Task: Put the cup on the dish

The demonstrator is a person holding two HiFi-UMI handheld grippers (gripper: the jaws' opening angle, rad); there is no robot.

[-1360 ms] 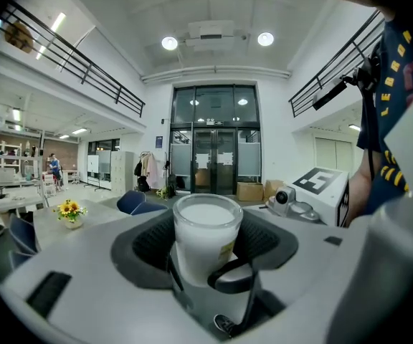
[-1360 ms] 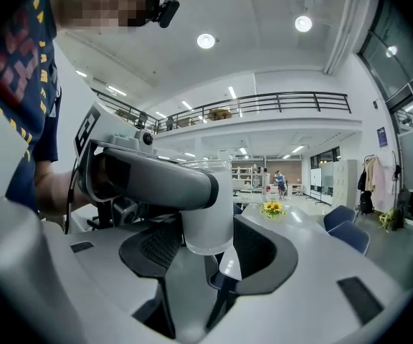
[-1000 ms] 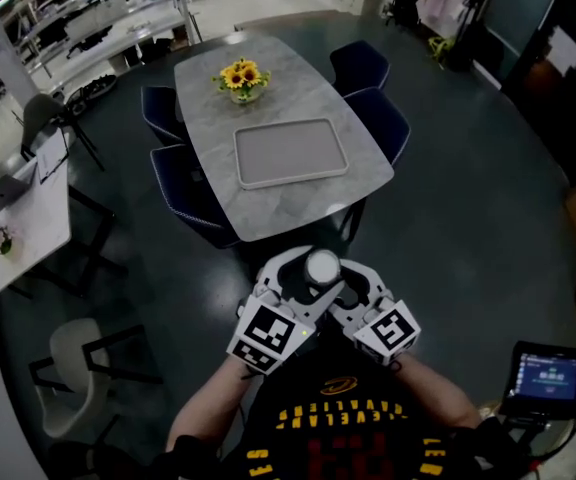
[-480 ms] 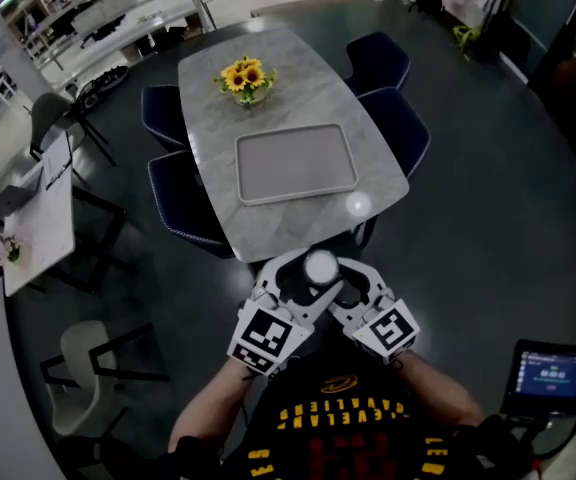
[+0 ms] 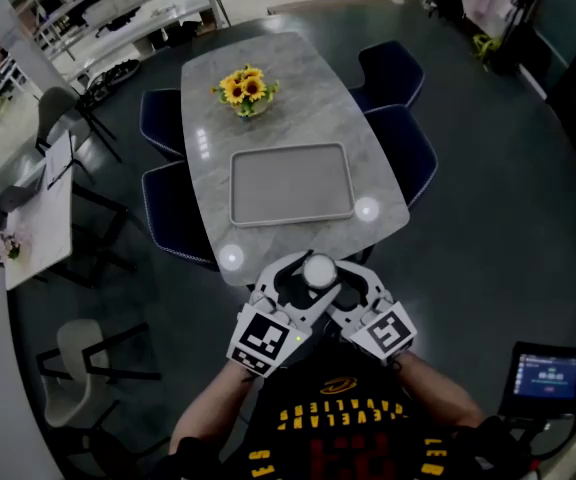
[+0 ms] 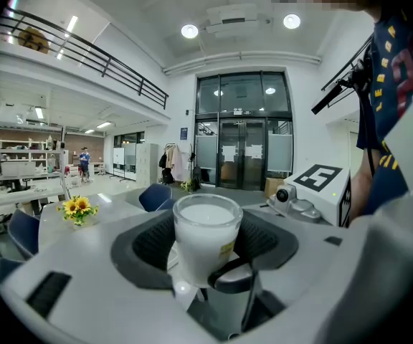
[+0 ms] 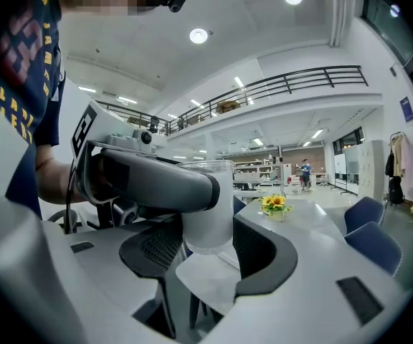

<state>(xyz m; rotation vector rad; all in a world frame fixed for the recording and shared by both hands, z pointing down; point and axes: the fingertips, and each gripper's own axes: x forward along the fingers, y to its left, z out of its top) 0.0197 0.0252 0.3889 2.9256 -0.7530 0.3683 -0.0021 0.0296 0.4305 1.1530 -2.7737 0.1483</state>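
Noted a white cup [image 5: 319,271] low in the middle of the head view, upright, held in the air over dark floor, short of the table [image 5: 298,88]. Found the left gripper [image 6: 206,253] clenched on it, pads pressed to both sides of its lower half. Found the right gripper [image 7: 208,249] clamped on the same cup from the other side, pads against its foot, with one jaw of the left gripper crossing the cup's upper left in the right gripper view. Counted neither hand as nearer, given the shared hold. Placed the grey tray [image 5: 290,184], taken for the dish, above the cup in the head view and a shade left, lying flat with its long side across the frame, bare. Marked a pot of yellow flowers [image 5: 245,86] beyond it, toward the top. Judged the carry as under way, placing not yet done; needs a reach up-frame past the table's near edge, keeping the cup plumb, then lowering onto the tray's near half.
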